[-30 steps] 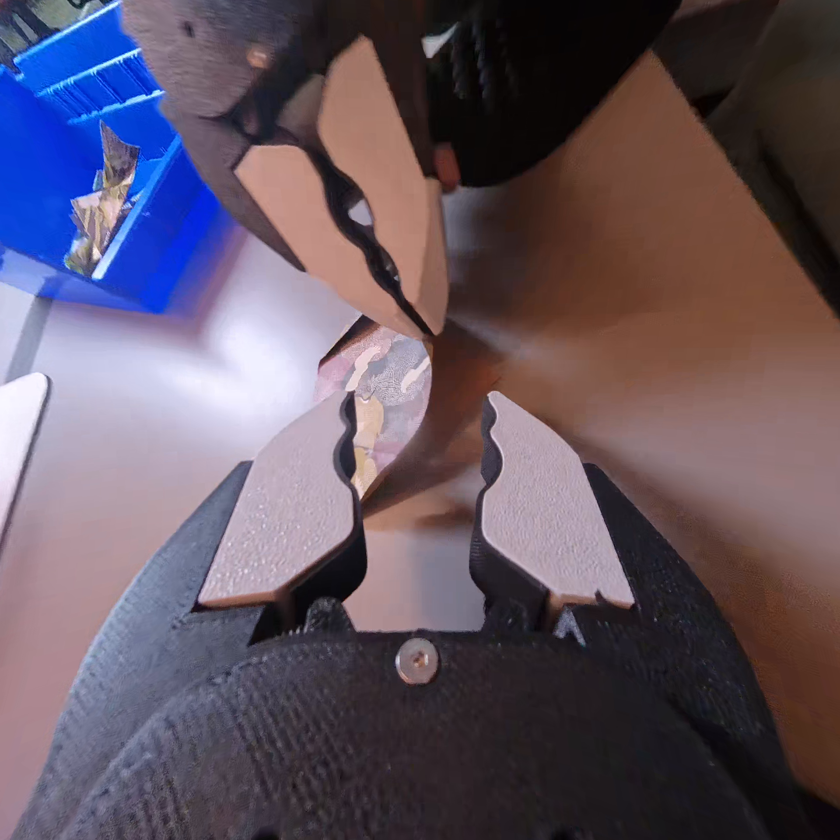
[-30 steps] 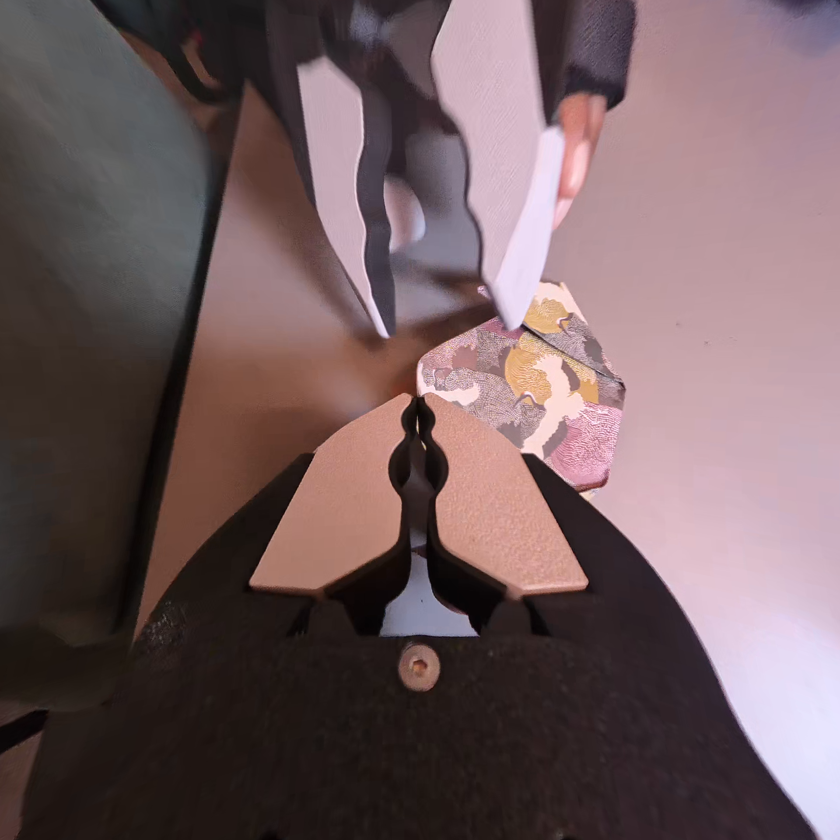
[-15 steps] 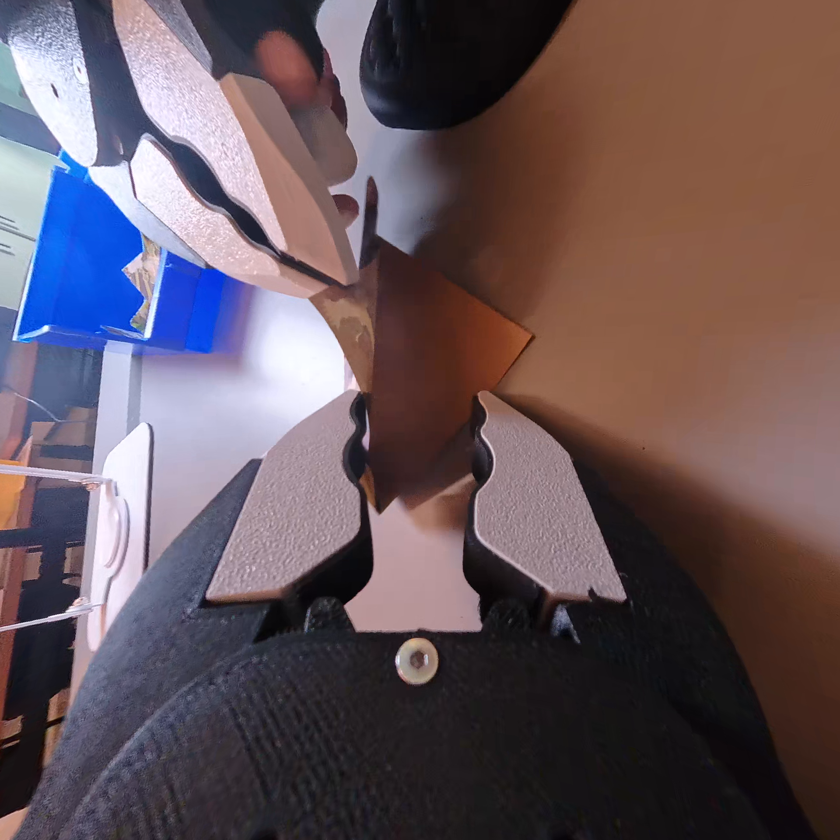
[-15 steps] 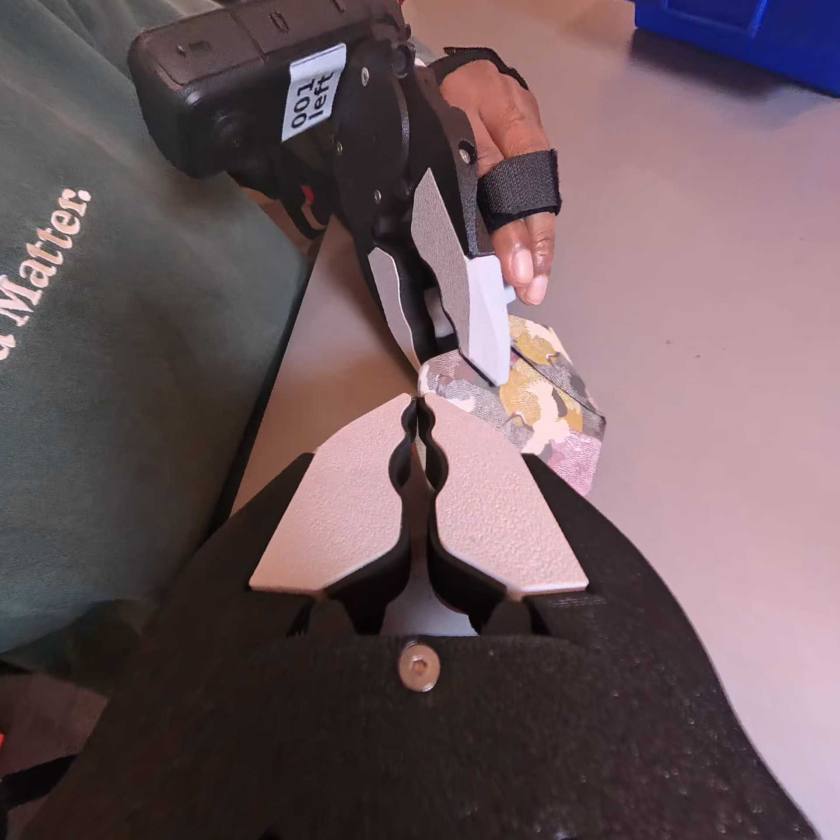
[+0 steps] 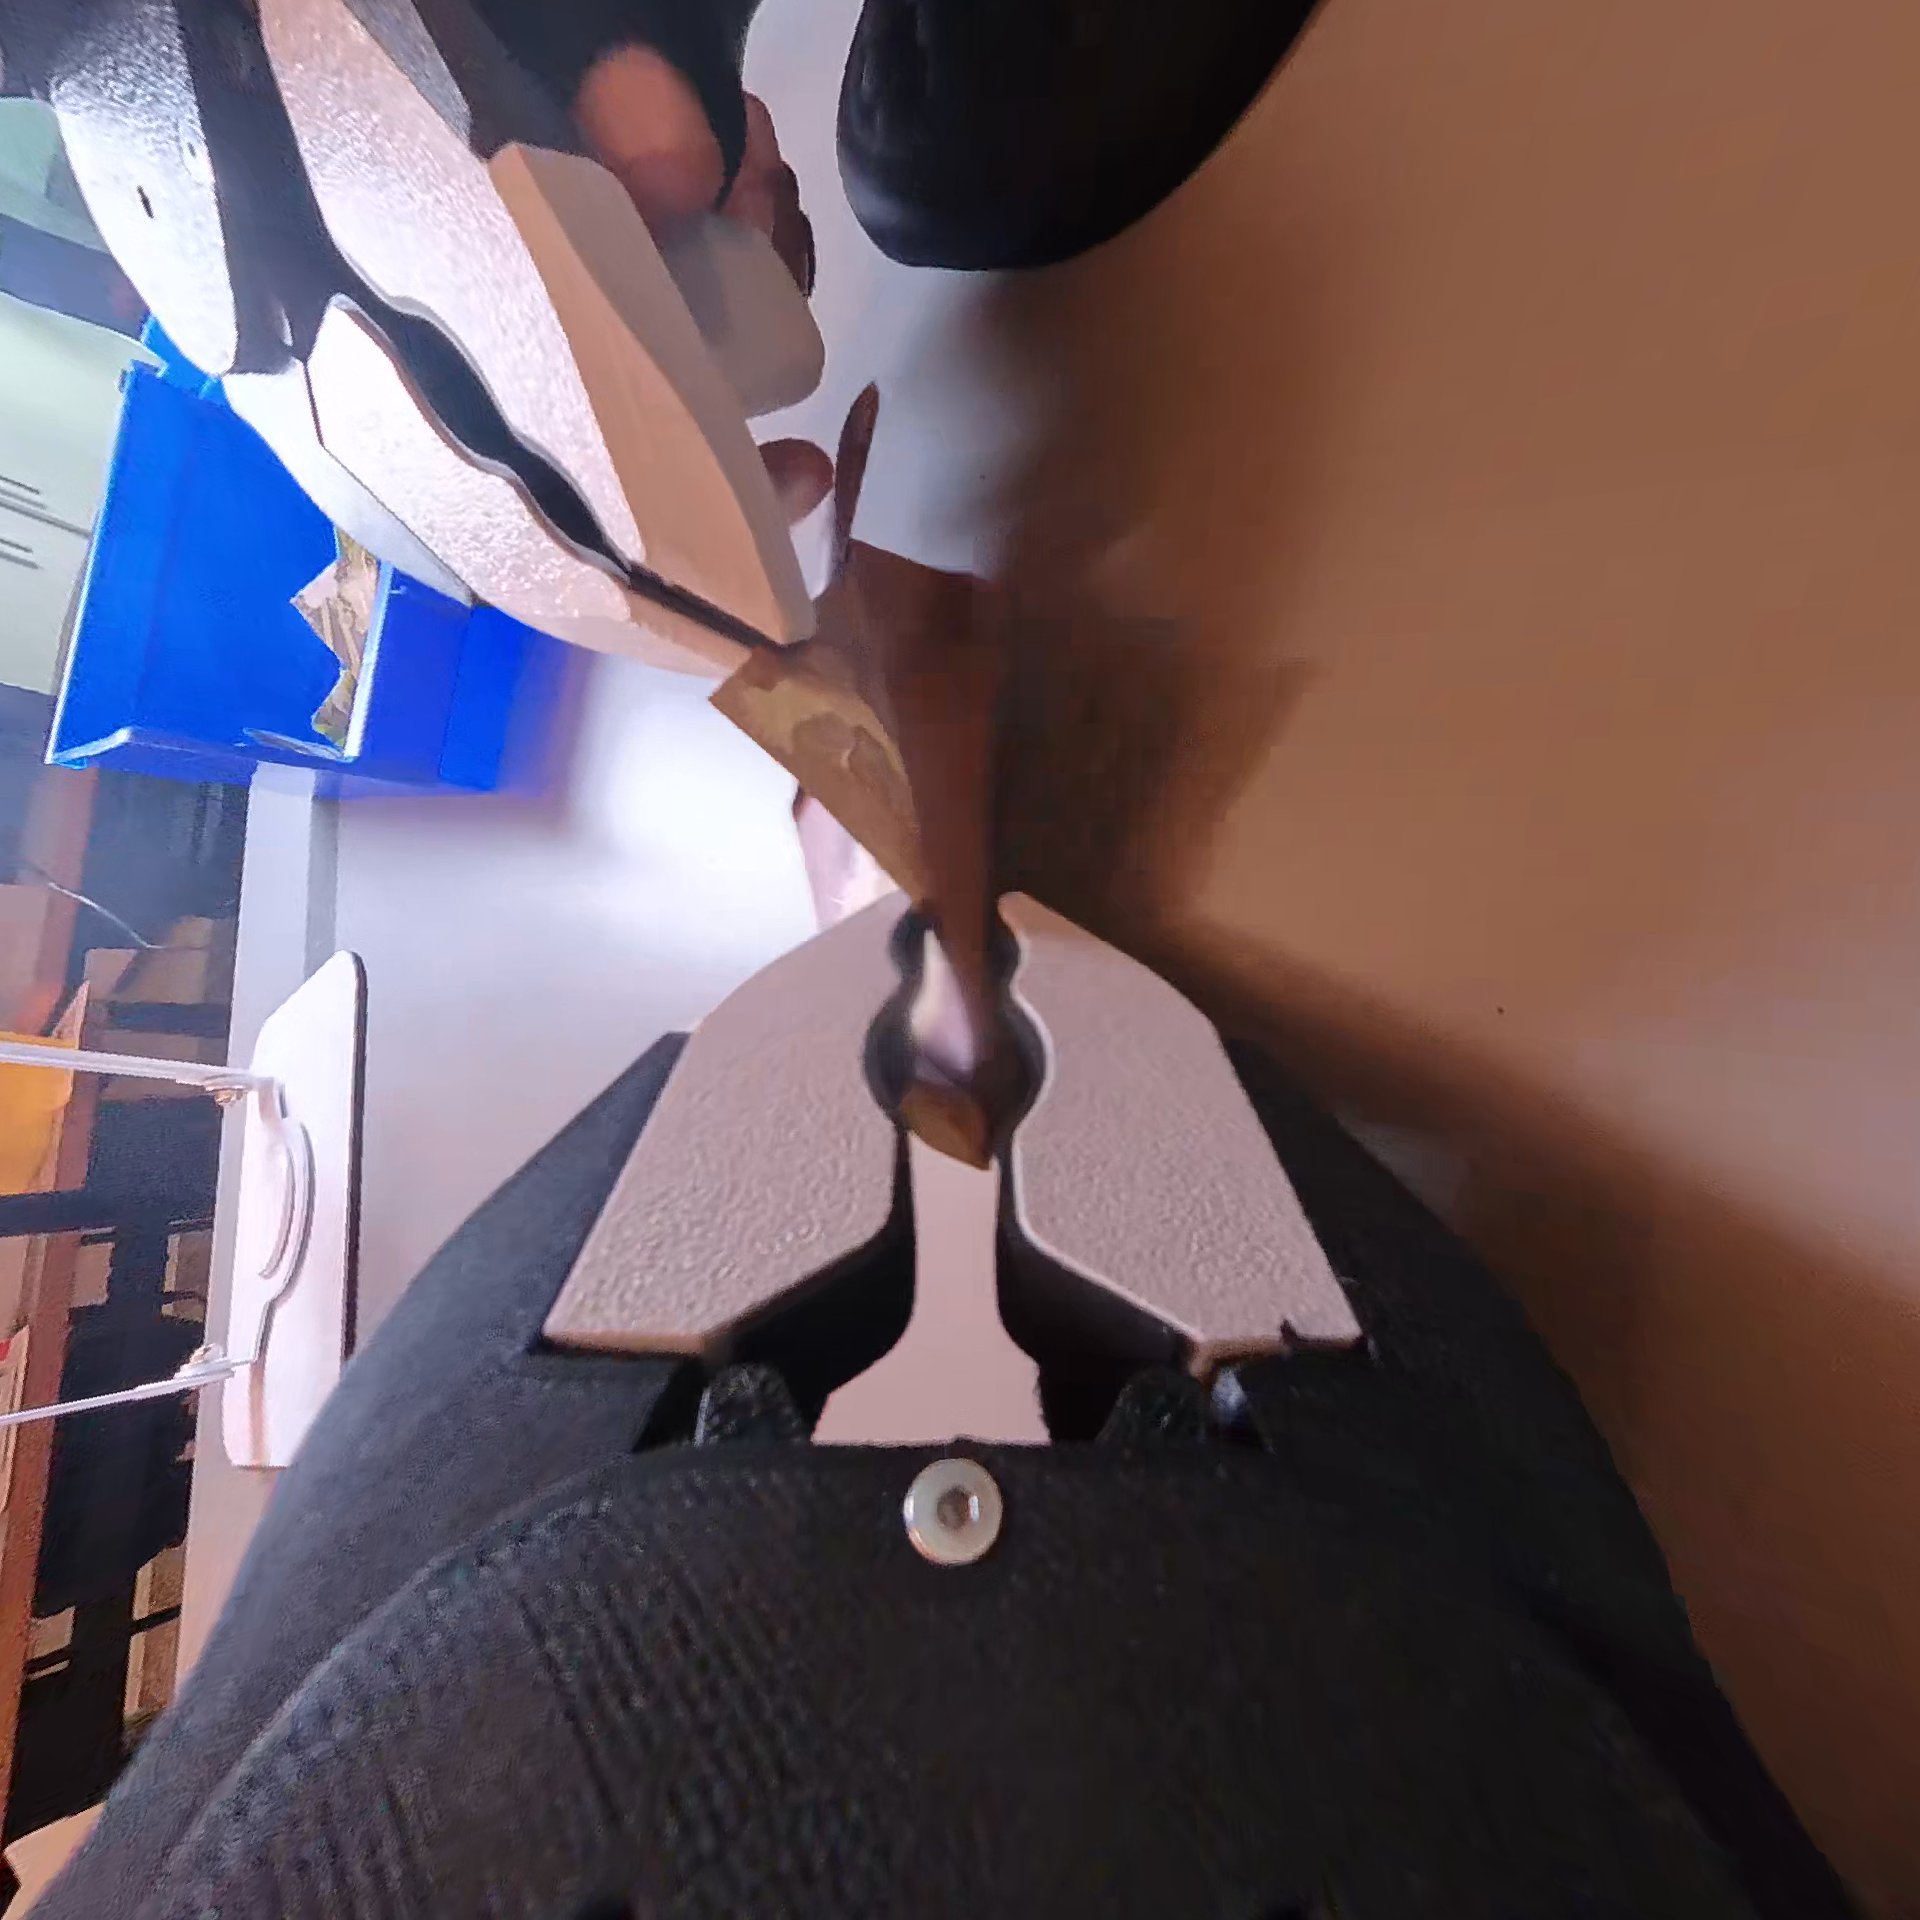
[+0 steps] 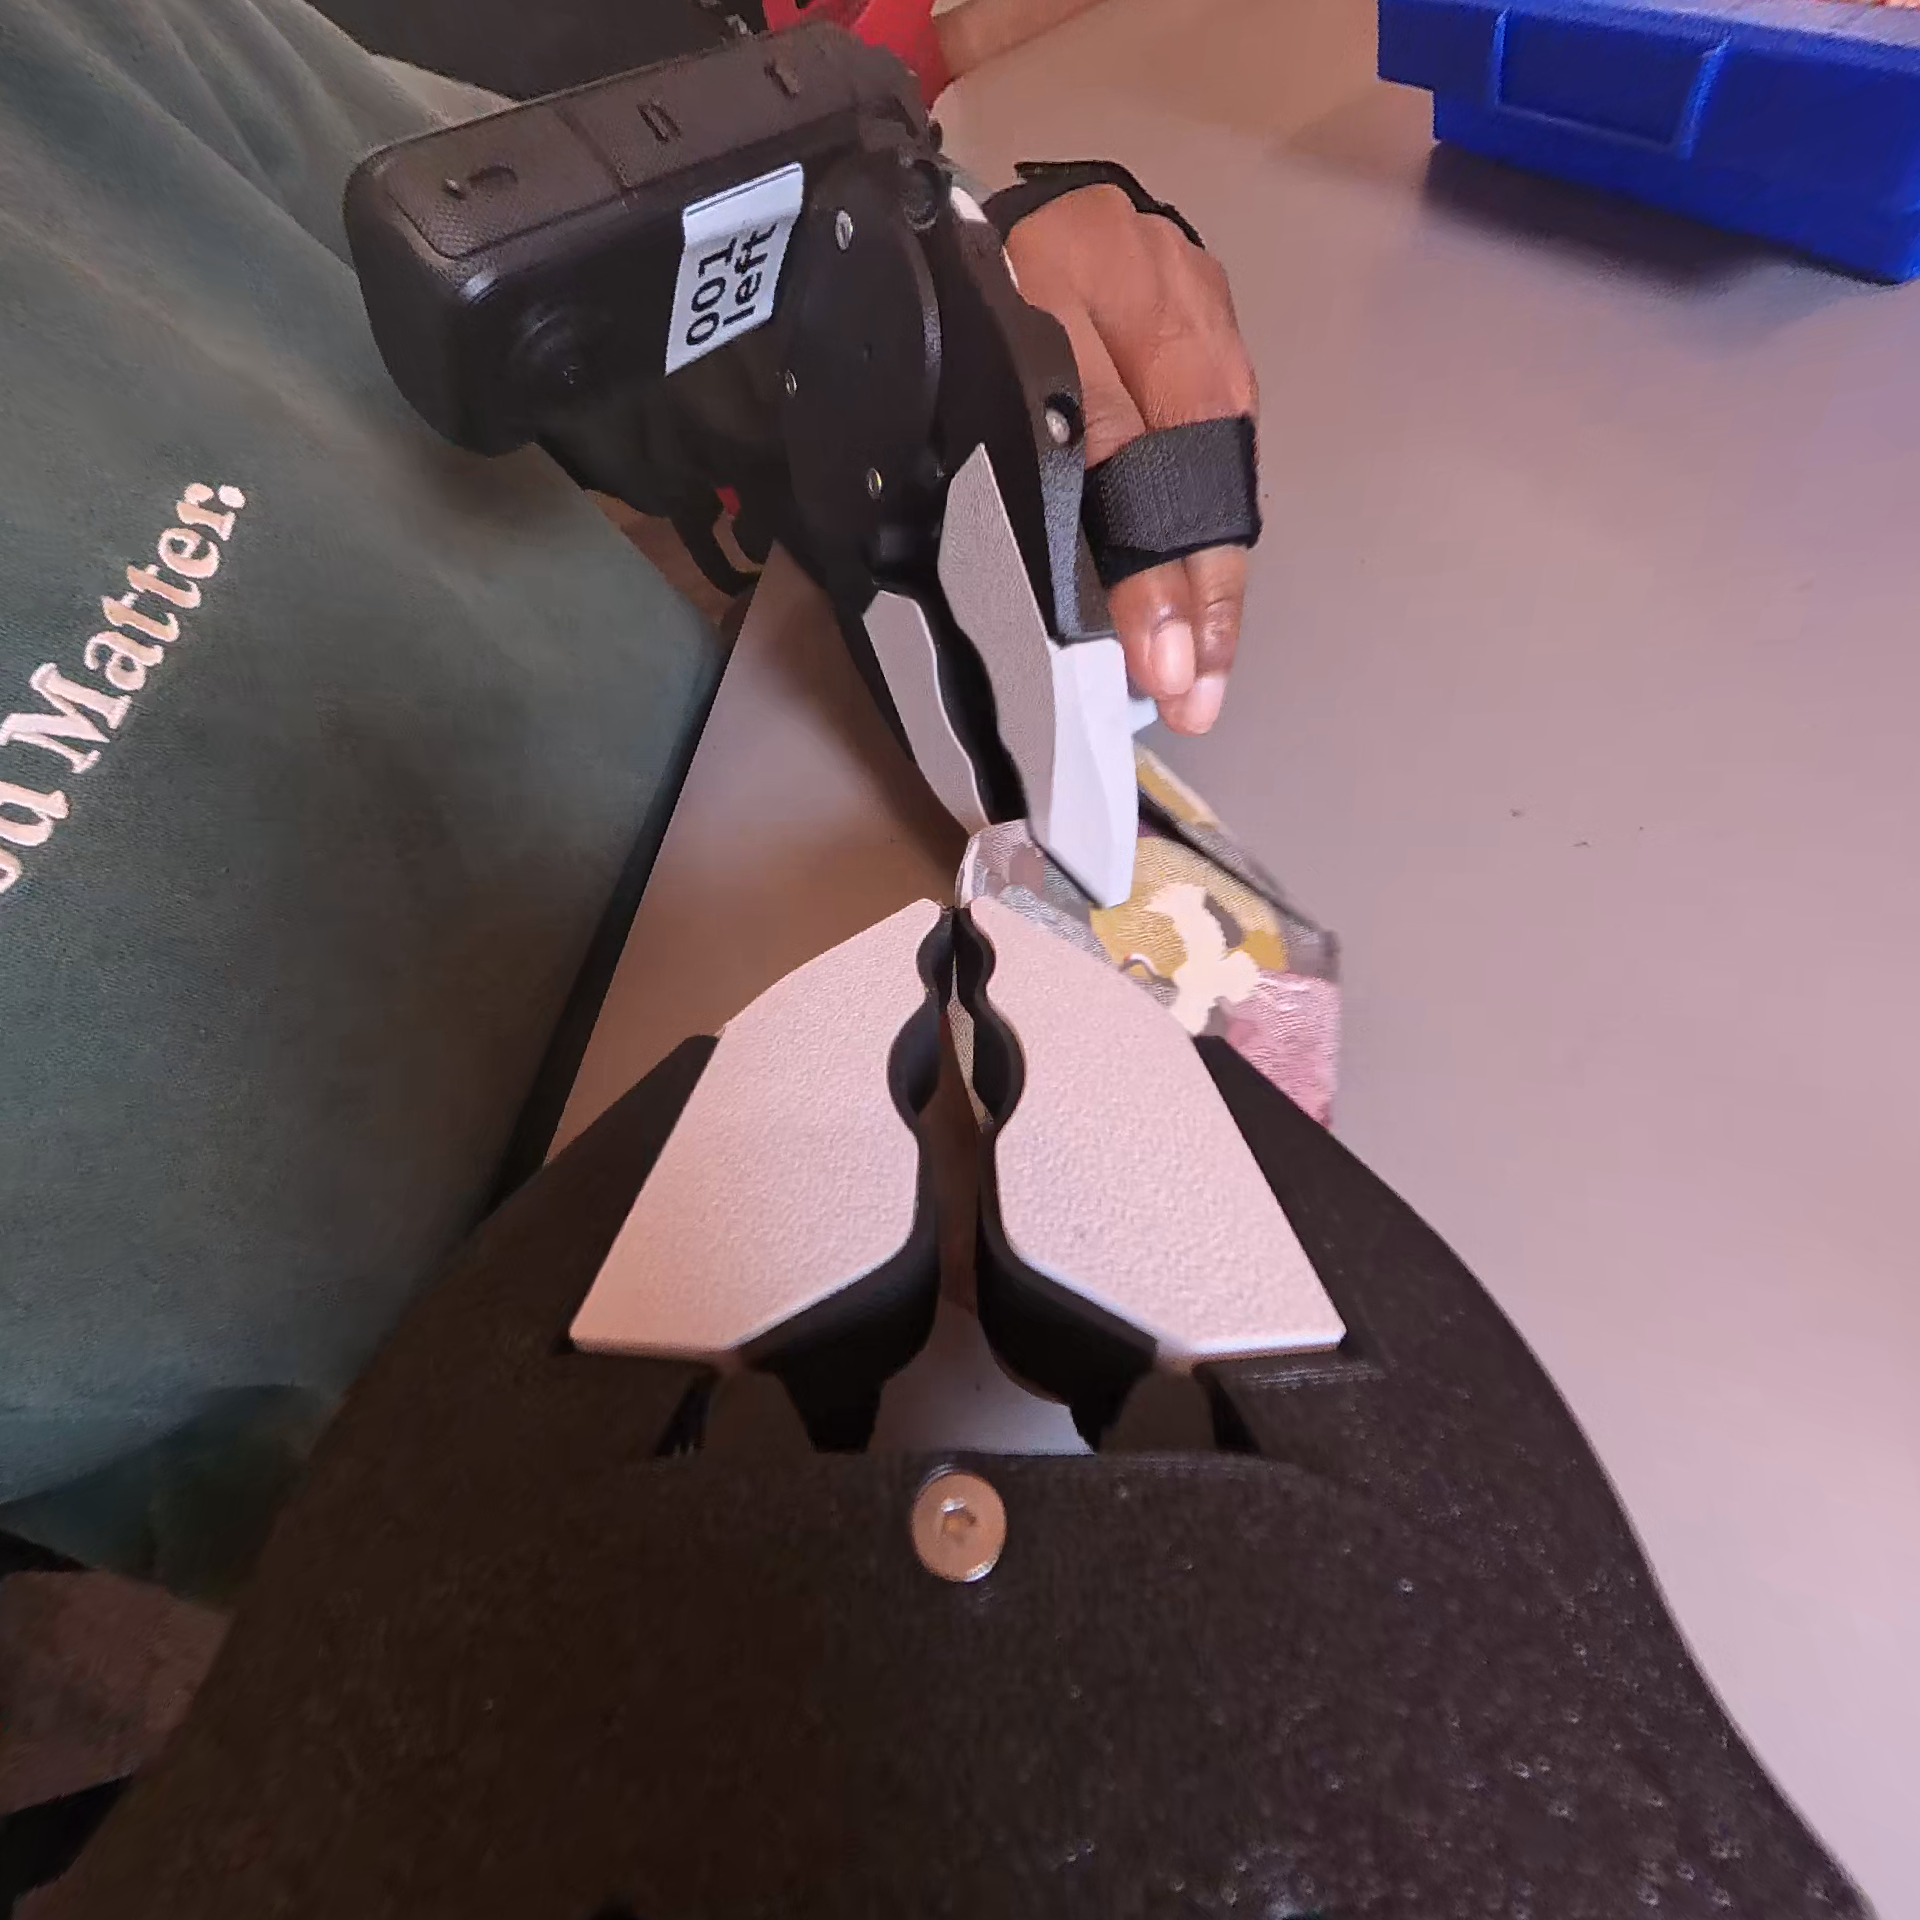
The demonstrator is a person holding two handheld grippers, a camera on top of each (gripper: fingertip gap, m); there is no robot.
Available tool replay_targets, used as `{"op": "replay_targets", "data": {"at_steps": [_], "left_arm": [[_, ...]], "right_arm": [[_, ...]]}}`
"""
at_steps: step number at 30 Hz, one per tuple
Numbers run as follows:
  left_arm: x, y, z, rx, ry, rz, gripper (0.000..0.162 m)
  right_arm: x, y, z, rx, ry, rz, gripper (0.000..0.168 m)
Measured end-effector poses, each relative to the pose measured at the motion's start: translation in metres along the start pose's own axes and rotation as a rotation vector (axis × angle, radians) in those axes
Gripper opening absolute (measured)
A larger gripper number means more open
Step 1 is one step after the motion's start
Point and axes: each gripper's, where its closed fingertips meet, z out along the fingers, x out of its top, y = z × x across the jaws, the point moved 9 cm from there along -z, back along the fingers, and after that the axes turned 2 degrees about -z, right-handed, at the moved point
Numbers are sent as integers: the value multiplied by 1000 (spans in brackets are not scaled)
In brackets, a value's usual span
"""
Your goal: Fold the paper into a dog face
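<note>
while both clamp, paper between left gripper fingertips (right gripper opposite)

Both hand-held tools share one build: the left black textured plastic gripper and the right black textured plastic gripper each carry two pale grey, grainy, leaf-shaped fingers with wavy black inner edges, and a silver hex-socket screw sits centred on each body below them. In the right wrist view the left tool's boxy black housing bears a white printed sticker. The person wears a dark green sweatshirt with pale lettering, and a black fabric strap rings one finger
</note>
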Motion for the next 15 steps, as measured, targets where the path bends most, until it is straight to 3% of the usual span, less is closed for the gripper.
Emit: {"op": "replay_targets", "data": {"at_steps": [1, 4, 8, 10, 12, 15], "left_arm": [[0, 0, 0, 3, 3, 2, 1], [-3, -3, -2, 2, -5, -52, 0], [-5, -6, -4, -1, 3, -126, 0], [-4, -8, -4, -17, 9, -163, 0], [-4, -9, -2, -36, 14, -197, 0], [-3, -8, 0, -62, 17, -237, 5]], "right_arm": [[0, -1, 1, -9, -6, -7, 0], [-1, -4, 0, -123, -60, -90, 6], [-1, -27, 1, -317, -201, -310, 47], [-6, -33, 9, -433, -300, -422, 55], [-8, -35, 20, -501, -324, -494, 52], [-6, -33, 24, -515, -298, -552, 19]]}}
